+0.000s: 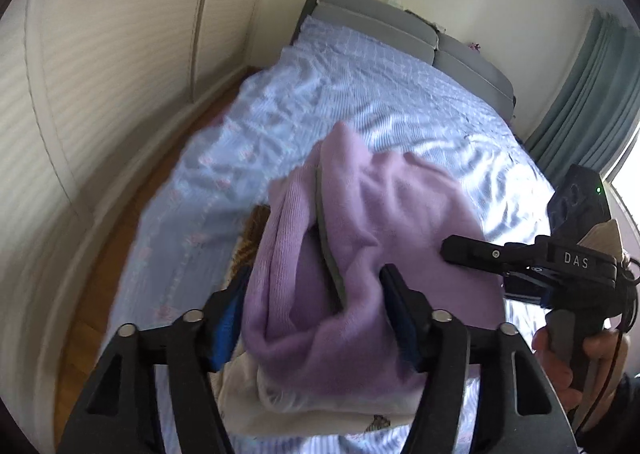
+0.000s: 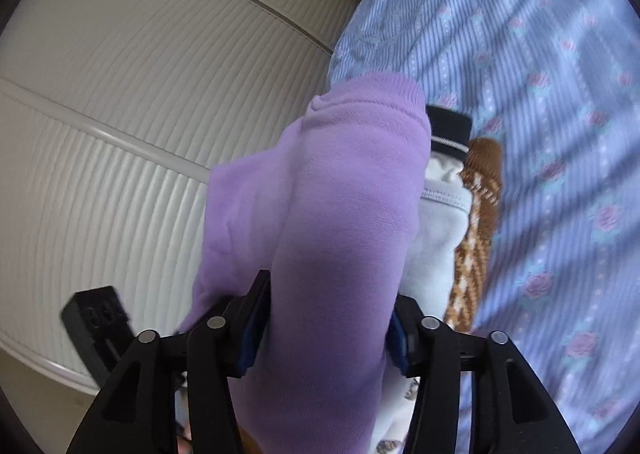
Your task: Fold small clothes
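Both sets of jaws clamped on lilac sweatshirt (image 1: 372, 222): left gripper (image 1: 316, 306) and right gripper (image 2: 326, 318) pinching bunched fabric, lifted above floral bedsheet (image 1: 360, 94). Underneath, pale garment (image 2: 436, 230) and brown knit (image 2: 480, 190) lying stacked on bed.

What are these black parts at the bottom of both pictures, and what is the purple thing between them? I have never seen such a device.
They are hand-held tools, not a robot: a person holds a two-finger gripper in each hand, with a camera on each looking along its fingers. One picture comes from the left gripper, the other from the right gripper. Both are closed on a purple garment, a small soft piece of clothing lifted over a bed with a blue flowered sheet. In the left view the right gripper also shows, held in the person's hand. Under the garment lie other small clothes: a pale one and a brown patterned one.
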{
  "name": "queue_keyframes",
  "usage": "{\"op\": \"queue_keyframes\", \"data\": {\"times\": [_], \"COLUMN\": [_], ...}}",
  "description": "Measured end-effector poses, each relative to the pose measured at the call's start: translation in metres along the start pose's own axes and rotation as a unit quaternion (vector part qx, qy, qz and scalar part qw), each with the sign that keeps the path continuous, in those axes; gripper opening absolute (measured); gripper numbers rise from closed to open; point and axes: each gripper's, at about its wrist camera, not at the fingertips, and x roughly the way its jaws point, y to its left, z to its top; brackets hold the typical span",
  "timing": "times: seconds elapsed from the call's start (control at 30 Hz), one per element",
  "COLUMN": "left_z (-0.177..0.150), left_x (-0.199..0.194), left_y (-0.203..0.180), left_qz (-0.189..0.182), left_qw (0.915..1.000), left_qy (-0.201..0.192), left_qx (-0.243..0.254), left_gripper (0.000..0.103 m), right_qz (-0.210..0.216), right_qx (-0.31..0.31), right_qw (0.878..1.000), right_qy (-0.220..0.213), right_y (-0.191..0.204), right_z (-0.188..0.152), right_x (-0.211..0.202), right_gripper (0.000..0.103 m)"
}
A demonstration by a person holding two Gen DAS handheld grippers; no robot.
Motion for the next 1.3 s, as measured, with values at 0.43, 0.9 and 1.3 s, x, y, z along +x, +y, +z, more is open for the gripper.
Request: {"op": "queue_keyframes", "data": {"times": [0.43,0.9,1.3], "left_z": [-0.045,-0.187,-0.276], "left_x": [-0.120,-0.199,-0.209], "left_y": [-0.124,-0.362,-0.456], "left_qz": [0.079,0.043,0.041], "left_qw": [0.9920,0.9882,0.9891], "left_qy": [-0.092,-0.116,-0.079], "left_qx": [0.036,0.091,0.118], "left_gripper": [0.089,0.099,0.099], "right_qz": [-0.126,-0.281,-0.363], "right_qx": [-0.124,-0.179,-0.145], "right_qw": [0.979,0.906,0.873], "right_qy": [-0.106,-0.262,-0.291], "right_y": [0.018,-0.037,-0.094], "right_z": [-0.054,-0.229,-0.338], "right_x": [-0.160,-0.461,-0.592], "right_gripper": [0.072,0.078,0.078]}}
